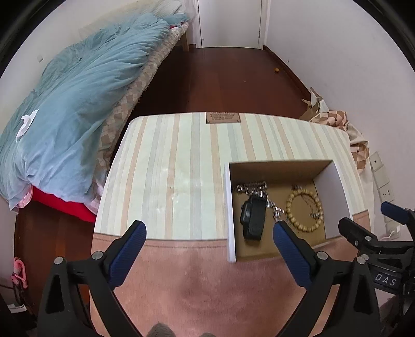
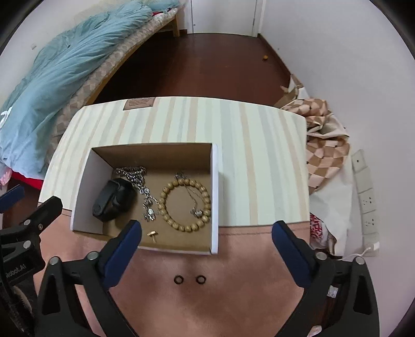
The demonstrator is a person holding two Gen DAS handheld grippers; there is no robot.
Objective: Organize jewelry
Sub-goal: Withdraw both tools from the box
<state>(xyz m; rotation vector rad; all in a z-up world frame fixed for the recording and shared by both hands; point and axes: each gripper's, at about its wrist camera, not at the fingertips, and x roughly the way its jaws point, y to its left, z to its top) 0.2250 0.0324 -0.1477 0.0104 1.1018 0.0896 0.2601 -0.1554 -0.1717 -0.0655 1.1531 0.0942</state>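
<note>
The left hand-held gripper (image 1: 209,233) hangs over the near edge of the striped tabletop (image 1: 181,168), its blue-padded jaws spread wide with nothing between them. To the right sits an open cardboard box (image 1: 280,168) with white walls — inside lie a black wristband (image 1: 253,217) on the left, a silver chain (image 1: 255,188) trailing beside and behind it, and a ring of wooden beads (image 1: 304,210) on the right. The right hand-held gripper (image 1: 373,223) pokes in at the right edge, near the box's right wall. Far left, a bed carries a rumpled blue duvet (image 1: 77,90); a white door (image 1: 230,23) stands at the far end of the dark wooden floor (image 1: 228,77).
</note>
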